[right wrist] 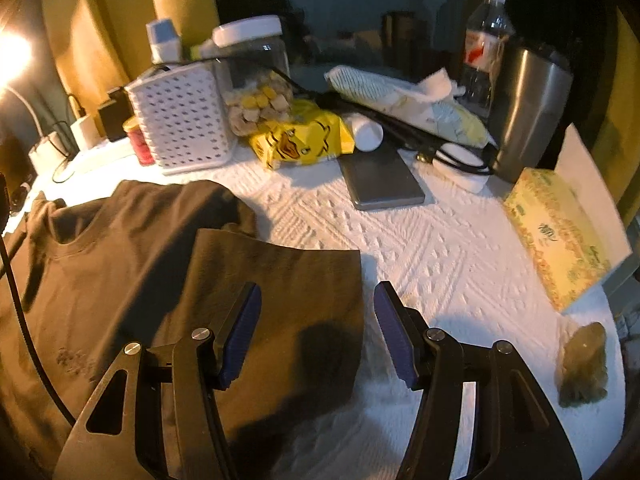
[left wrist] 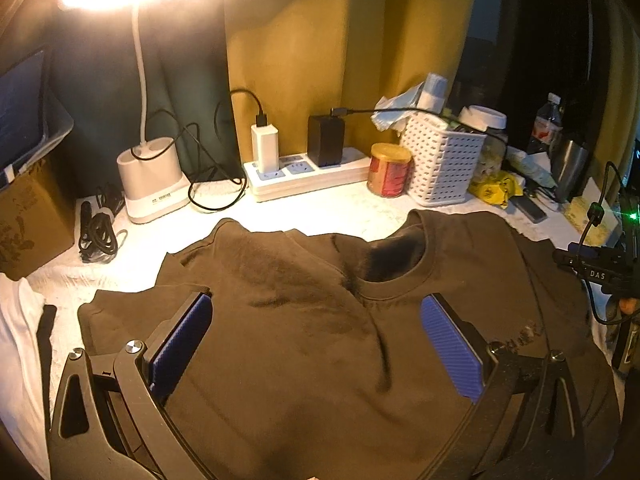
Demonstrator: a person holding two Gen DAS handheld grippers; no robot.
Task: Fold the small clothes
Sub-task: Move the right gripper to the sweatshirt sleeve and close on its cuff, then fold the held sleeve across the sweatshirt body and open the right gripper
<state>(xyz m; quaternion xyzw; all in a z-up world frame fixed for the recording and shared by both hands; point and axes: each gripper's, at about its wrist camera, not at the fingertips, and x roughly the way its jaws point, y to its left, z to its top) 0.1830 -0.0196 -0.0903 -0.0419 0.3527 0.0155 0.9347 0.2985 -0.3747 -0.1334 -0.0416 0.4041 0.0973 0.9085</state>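
Brown T-shirt flat beneath apparently empty tongs

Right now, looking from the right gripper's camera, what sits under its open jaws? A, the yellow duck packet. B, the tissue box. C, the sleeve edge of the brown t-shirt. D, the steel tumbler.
C: the right gripper hangs open over the sleeve edge of the brown t-shirt, one finger above the cloth and the other above the white table cover, with nothing between the pads.
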